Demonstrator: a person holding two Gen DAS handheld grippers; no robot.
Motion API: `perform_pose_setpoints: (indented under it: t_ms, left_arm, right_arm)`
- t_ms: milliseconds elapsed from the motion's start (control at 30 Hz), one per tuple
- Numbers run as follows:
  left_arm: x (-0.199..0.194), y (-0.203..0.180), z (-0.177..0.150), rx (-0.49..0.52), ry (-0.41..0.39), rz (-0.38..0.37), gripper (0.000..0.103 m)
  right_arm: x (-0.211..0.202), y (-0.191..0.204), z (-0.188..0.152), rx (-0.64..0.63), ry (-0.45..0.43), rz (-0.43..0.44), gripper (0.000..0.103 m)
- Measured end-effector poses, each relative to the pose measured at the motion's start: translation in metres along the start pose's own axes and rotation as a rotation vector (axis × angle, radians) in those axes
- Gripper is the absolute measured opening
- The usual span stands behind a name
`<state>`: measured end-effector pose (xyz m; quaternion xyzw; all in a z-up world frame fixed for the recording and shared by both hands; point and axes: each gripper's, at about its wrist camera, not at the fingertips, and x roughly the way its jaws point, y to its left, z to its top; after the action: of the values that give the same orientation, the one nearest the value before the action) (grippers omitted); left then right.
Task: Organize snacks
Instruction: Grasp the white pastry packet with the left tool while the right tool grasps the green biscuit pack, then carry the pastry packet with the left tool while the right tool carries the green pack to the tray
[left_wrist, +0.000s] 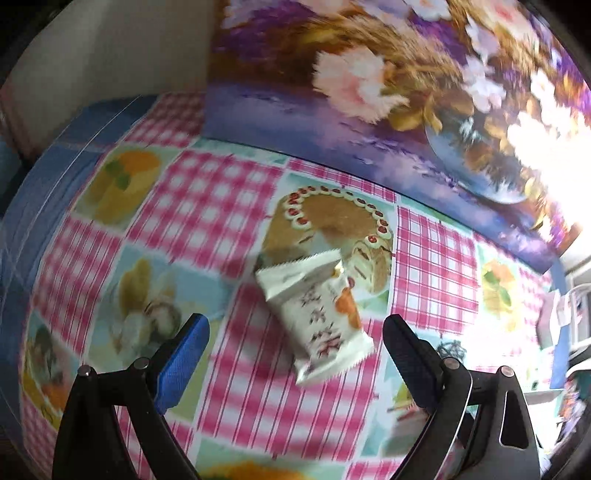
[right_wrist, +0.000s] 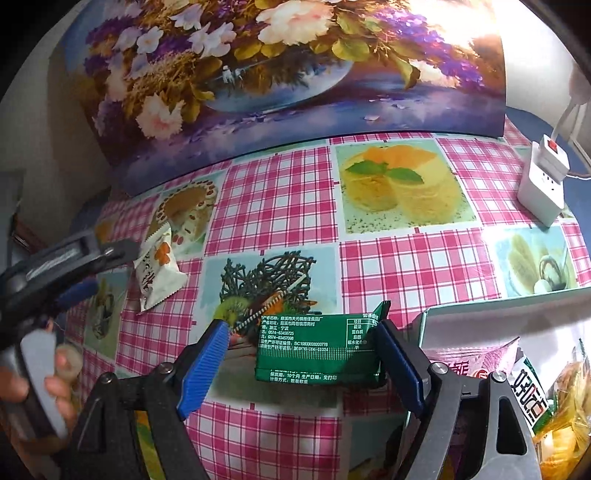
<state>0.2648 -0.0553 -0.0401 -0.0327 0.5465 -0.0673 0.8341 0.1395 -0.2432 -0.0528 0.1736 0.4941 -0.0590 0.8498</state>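
A white snack packet with red writing (left_wrist: 316, 317) lies on the checked tablecloth (left_wrist: 221, 206). My left gripper (left_wrist: 295, 332) is open, its fingers on either side of the packet's near end, not closed on it. The same packet (right_wrist: 157, 273) and the left gripper (right_wrist: 103, 266) show at the left of the right wrist view. My right gripper (right_wrist: 301, 343) is open, and a green snack packet (right_wrist: 319, 349) sits between its fingers, touching the right one. A white box (right_wrist: 480, 306) holding several snack packets stands at the lower right.
A flower painting (right_wrist: 280, 66) leans at the back edge of the table. A white power strip (right_wrist: 543, 177) with a cable lies at the far right. The table's left edge (left_wrist: 33, 206) drops off beside blue cloth.
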Motion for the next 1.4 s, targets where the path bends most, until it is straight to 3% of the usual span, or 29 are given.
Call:
perform_pose_setpoints:
  t_ms: [133, 267, 500, 700, 967, 1067, 1400]
  left_arm:
    - [0.026, -0.009, 0.007, 0.003, 0.054, 0.016, 0.094]
    - [0.041, -0.004, 0.009, -0.039, 0.064, 0.047, 0.065]
    - [0.034, 0.0, -0.007, -0.07, 0.055, 0.059, 0.053]
    - [0.022, -0.007, -0.046, -0.014, 0.052, 0.019, 0.053]
    - [0.008, -0.009, -0.076, -0.003, 0.026, 0.002, 0.053]
    - [0.006, -0.005, -0.081, -0.008, 0.019, 0.017, 0.053]
    - [-0.001, 0.001, -0.081, -0.014, 0.006, 0.033, 0.053]
  right_arm:
    - [0.0, -0.001, 0.0, 0.004, 0.0, 0.007, 0.083]
    - [-0.002, -0.006, 0.002, 0.023, 0.005, 0.03, 0.083]
    - [-0.01, -0.018, 0.005, 0.076, -0.011, 0.028, 0.082]
    - [-0.002, -0.006, 0.001, 0.013, 0.008, -0.006, 0.082]
    - [0.005, 0.005, -0.001, 0.007, 0.043, 0.119, 0.083]
    - [0.005, 0.007, -0.001, -0.029, 0.024, 0.017, 0.083]
    - [0.02, 0.025, -0.004, -0.049, 0.043, -0.011, 0.085]
